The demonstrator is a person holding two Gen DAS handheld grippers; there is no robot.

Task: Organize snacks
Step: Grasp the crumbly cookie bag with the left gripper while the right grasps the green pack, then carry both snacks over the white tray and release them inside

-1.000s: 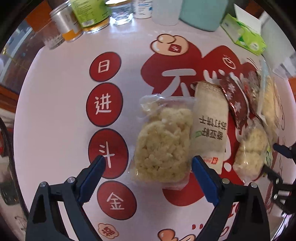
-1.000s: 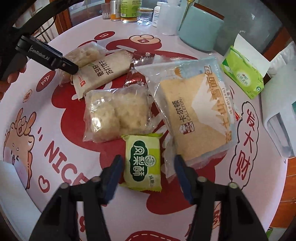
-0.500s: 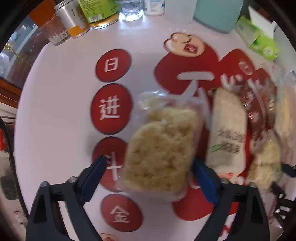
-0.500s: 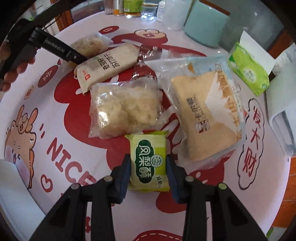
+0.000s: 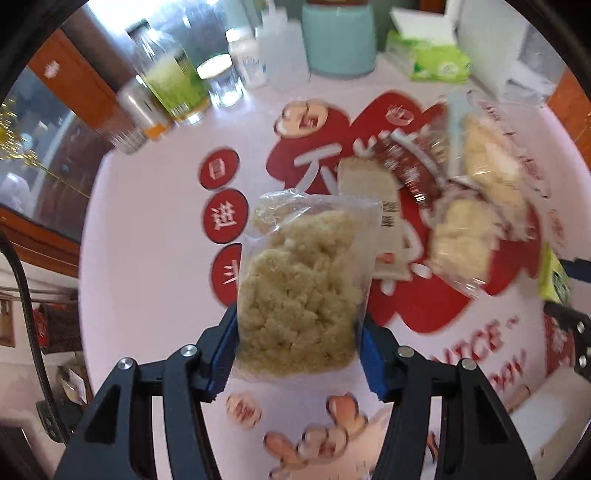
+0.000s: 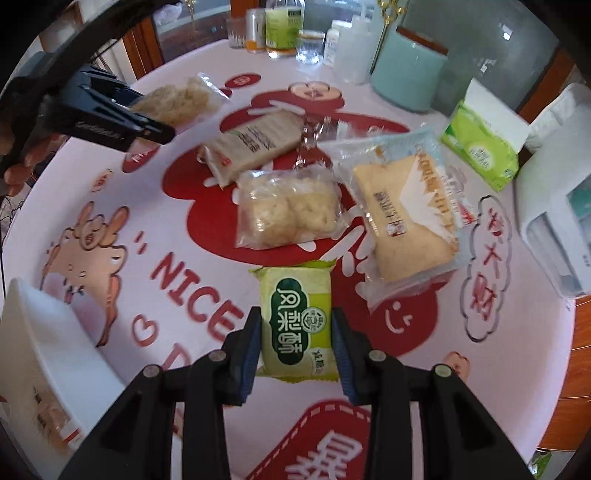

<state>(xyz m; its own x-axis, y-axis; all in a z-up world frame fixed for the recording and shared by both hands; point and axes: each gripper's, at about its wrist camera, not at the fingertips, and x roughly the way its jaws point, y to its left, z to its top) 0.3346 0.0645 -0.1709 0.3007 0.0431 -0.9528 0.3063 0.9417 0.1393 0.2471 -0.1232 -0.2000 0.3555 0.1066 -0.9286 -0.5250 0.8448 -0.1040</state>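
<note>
Left gripper (image 5: 299, 354): jaws were closing on rice-cake bag (image 5: 303, 284), now lifted off table (image 5: 147, 229); 1 s ago it lay flat, jaws wide.
Right gripper (image 6: 297, 343): clamped green pack (image 6: 297, 325), also raised.
Meaning: both snacks picked, ready to sort.

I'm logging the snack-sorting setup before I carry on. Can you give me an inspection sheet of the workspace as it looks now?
Surface: round table under a printed red-and-white cover.
Job's things: clear crispy-snack pack lifted in the left gripper; green pastry pack in the right gripper; beige cracker pack, clear puff pack and cake pack lie flat.
Clutter: bottles and glasses, teal container, tissue pack.
Grippers: left closing on its pack; right clamped.
Cables: nothing seen.
Surroundings: white appliance, wooden furniture.
</note>
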